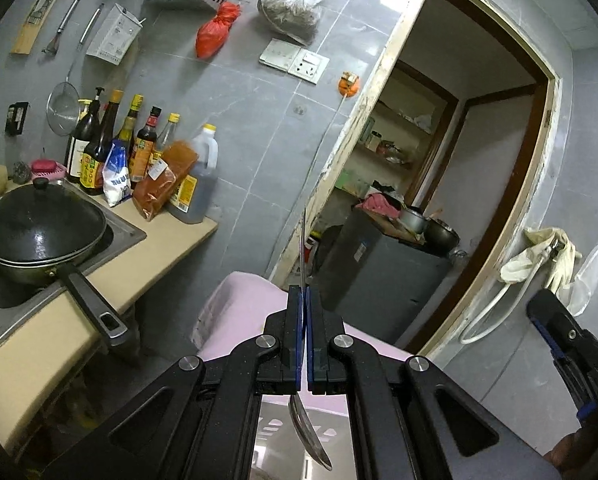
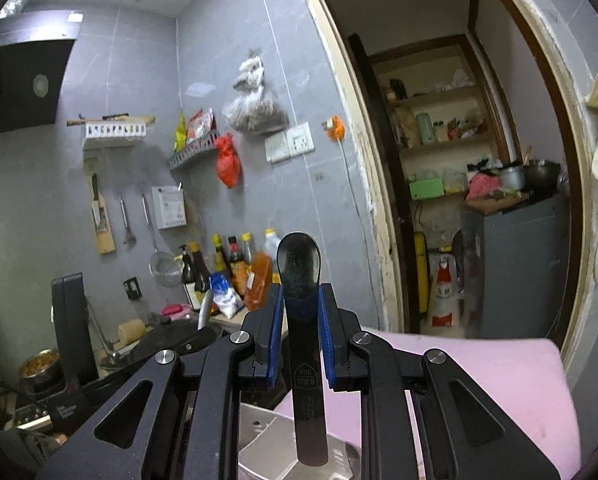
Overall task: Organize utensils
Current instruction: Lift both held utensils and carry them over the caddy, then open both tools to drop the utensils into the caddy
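Note:
My left gripper point(image 1: 303, 292) is shut on a metal spoon point(image 1: 303, 240), seen edge-on: its thin handle sticks up past the fingertips and its bowl point(image 1: 311, 436) hangs below the jaws. My right gripper point(image 2: 301, 292) is shut on a dark spoon point(image 2: 299, 264), bowl upward above the blue pads point(image 2: 325, 328), flat handle running down toward the camera. Both are held in the air above a pink-covered surface point(image 2: 479, 380). The right gripper also shows at the right edge of the left wrist view point(image 1: 555, 328), and the left gripper at the left of the right wrist view point(image 2: 71, 320).
A beige counter point(image 1: 99, 280) on the left holds a lidded black wok point(image 1: 39, 236) in a steel sink, with sauce bottles point(image 1: 111, 148) behind. Utensils hang on the grey tiled wall point(image 1: 71, 20). A doorway point(image 1: 459, 160) opens to a pantry with a grey cabinet point(image 1: 379, 272). A metal tray point(image 2: 267, 440) lies below the grippers.

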A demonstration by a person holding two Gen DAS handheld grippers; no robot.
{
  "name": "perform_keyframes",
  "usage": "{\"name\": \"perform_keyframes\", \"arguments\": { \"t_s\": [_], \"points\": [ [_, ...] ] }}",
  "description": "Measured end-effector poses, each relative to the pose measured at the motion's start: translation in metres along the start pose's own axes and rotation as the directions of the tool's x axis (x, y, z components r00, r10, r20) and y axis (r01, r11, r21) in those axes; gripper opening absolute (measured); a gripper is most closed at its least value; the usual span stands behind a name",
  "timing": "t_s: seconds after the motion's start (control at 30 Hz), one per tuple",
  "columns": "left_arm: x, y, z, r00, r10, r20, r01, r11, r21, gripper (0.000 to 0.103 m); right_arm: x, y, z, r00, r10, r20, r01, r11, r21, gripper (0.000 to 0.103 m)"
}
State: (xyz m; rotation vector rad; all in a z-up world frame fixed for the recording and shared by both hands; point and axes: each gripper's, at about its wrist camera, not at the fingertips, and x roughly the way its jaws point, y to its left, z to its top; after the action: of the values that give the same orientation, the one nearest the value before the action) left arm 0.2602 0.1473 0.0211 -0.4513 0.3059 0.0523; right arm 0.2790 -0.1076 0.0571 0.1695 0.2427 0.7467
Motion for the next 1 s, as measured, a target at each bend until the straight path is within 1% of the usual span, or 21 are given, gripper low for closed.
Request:
{"name": "perform_keyframes", "arguments": {
  "t_s": [0.13,0.3,0.43,0.67,0.77,0.87,0.9,0.93,0.97,1.0],
  "points": [
    [0.01,-0.007,-0.017,1.0,0.023,-0.01,-0.022,0.997,0.071,0.0,0.017,-0.002,-0.014,0.998,-0.011,-0.058,0.011,1.0,0.0,0.015],
    [0.022,-0.008,-0.039,0.999,0.028,-0.023,-0.025,0.993,0.115,0.0,0.03,-0.002,-0.031,0.993,-0.027,-0.118,0.026,1.0,-0.006,0.015],
    [0.025,-0.003,-0.051,0.999,0.019,-0.029,-0.016,0.995,0.102,0.0,0.036,-0.004,-0.041,0.988,-0.038,-0.15,0.038,0.999,-0.005,0.015],
    [0.021,-0.003,-0.063,0.998,0.039,-0.053,-0.032,0.99,0.136,0.0,0.037,-0.008,-0.053,0.98,-0.044,-0.192,0.046,0.999,0.004,0.015],
    [0.016,-0.001,-0.064,0.997,0.031,-0.069,-0.022,0.991,0.131,0.0,0.037,-0.007,-0.055,0.977,-0.038,-0.209,0.041,0.999,0.01,0.016],
    [0.009,0.0,-0.062,0.995,0.009,-0.095,0.002,0.993,0.122,0.001,0.032,-0.007,-0.055,0.979,-0.023,-0.202,0.028,0.999,0.026,0.016],
    [0.006,0.0,-0.061,0.995,0.006,-0.099,0.006,0.993,0.12,0.002,0.029,-0.008,-0.054,0.98,-0.019,-0.198,0.026,0.999,0.03,0.017],
    [0.003,0.0,-0.059,0.995,0.001,-0.104,0.011,0.993,0.119,0.007,0.028,-0.008,-0.053,0.981,-0.019,-0.195,0.026,0.999,0.032,0.017],
    [0.0,0.0,-0.057,0.994,-0.001,-0.11,0.014,0.993,0.117,0.011,0.025,-0.008,-0.051,0.982,-0.021,-0.19,0.028,0.999,0.034,0.02],
    [-0.003,-0.001,-0.056,0.994,-0.004,-0.111,0.016,0.993,0.113,0.021,0.022,-0.009,-0.049,0.983,-0.022,-0.182,0.03,0.999,0.039,0.024]
  ]
}}
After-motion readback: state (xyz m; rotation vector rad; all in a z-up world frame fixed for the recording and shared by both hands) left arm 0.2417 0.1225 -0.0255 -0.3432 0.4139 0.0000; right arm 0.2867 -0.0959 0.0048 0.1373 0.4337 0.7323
